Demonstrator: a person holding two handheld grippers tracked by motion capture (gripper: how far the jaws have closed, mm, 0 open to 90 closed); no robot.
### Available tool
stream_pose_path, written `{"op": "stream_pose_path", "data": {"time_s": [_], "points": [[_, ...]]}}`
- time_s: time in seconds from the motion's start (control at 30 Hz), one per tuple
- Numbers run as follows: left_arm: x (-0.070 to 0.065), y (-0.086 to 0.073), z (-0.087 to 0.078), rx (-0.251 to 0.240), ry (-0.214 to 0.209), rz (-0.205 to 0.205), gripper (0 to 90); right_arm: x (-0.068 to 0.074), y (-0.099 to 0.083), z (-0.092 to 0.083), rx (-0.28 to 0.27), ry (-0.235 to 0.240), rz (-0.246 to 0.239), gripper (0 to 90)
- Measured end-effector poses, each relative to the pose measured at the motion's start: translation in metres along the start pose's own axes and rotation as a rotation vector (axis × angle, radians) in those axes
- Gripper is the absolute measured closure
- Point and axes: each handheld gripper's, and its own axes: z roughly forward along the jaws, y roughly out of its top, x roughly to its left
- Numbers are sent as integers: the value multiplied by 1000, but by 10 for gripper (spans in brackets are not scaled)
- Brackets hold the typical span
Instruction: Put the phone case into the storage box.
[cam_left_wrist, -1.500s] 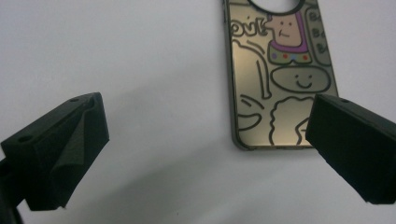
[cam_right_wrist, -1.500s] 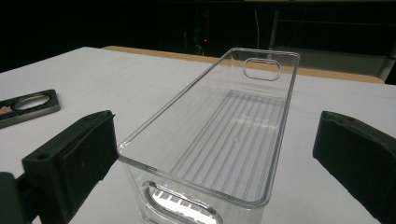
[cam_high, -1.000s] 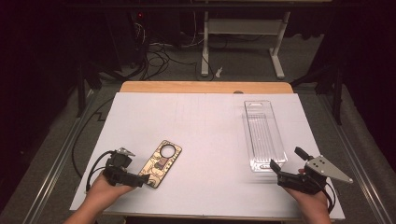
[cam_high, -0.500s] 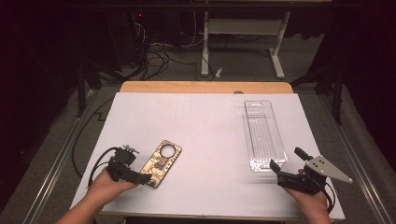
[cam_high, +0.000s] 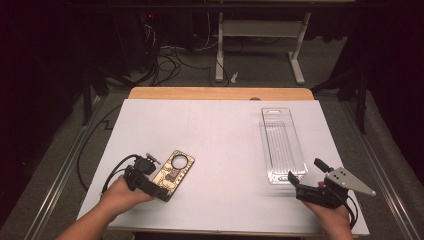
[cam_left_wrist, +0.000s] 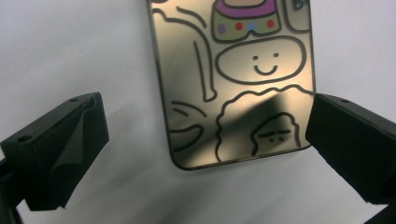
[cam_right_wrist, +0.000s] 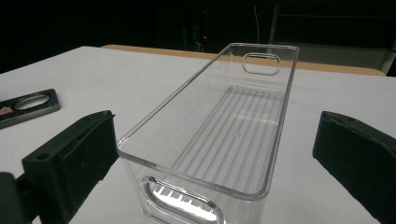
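Black left gripper (cam_high: 150, 182): jaws spread apart, straddling the near end of the phone case (cam_high: 173, 172), seemingly not gripping yet.
Right gripper (cam_high: 307, 192): jaws standing wide, hovering just before the bin's near end.
Clear plastic bin (cam_high: 281, 145): lying lengthwise on the white table (cam_high: 220, 135), right side.

The white surface (cam_high: 220, 145) is brightly and evenly lit from above while the room behind it falls into near black. In the left gripper view the phone case (cam_left_wrist: 233, 79) between the fingers (cam_left_wrist: 60, 149) gleams with a warm sheen, with a soft shadow near the right-hand finger. In the right gripper view the clear bin (cam_right_wrist: 219, 130) ahead of the fingers glints along its rim, and the near fingers look slightly soft.
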Motion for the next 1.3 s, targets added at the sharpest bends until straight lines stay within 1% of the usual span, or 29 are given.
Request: {"op": "stream_pose_path", "data": {"time_s": [0.03,0.07,0.17,0.2,0.23,0.33,0.4,0.43,0.47,0.5,0.53,0.7,0.73,0.8,0.87,0.9,0.97,1.0,1.07,1.1,1.17,1.3], "points": [[-1,2,0,6,-3,2,7,-1,0,0,-2,-1,3,3],[-2,4,0,4,-7,-4,7,-1,0,0,-2,-1,3,3],[-3,11,-2,17,-4,4,7,-2,-1,0,1,-4,8,4],[-4,16,-1,25,-2,0,7,-2,0,-1,-2,-5,10,4],[-4,16,-1,25,-2,0,7,-2,0,-1,-2,-5,10,4],[-7,23,1,56,5,15,7,-3,0,-2,-8,-8,12,3],[-8,28,1,66,10,9,6,-4,0,-3,-11,-15,17,4],[-9,32,2,86,14,5,6,-4,0,-3,-10,-14,20,4],[-9,32,2,86,14,5,6,-4,0,-3,-10,-14,20,4],[-9,34,3,97,9,4,6,-5,0,-3,-12,-14,20,3],[-11,37,4,119,17,10,6,-5,0,-3,-14,-17,24,3],[-11,44,6,129,20,3,6,-6,1,-3,-15,-18,24,4],[-12,47,7,144,19,7,6,-5,1,-3,-14,-16,20,4],[-13,48,8,146,20,10,6,-4,1,-3,-14,-15,17,4],[-12,48,8,148,22,2,6,-4,1,-2,-15,-16,16,4],[-11,49,8,158,18,-4,6,-4,1,-2,-14,-16,16,3],[-10,49,9,160,14,-10,7,-5,0,-2,-11,-15,19,3],[-10,50,10,171,17,-11,7,-5,0,-2,-11,-15,18,4],[-11,51,12,178,17,-11,7,-4,1,-2,-12,-15,17,4],[-12,52,15,192,23,-6,7,-4,1,-2,-13,-16,16,3],[-13,53,16,199,25,-4,6,-4,1,-2,-14,-17,16,4],[-15,54,21,213,42,-4,7,-4,1,-2,-14,-17,16,4]]}}
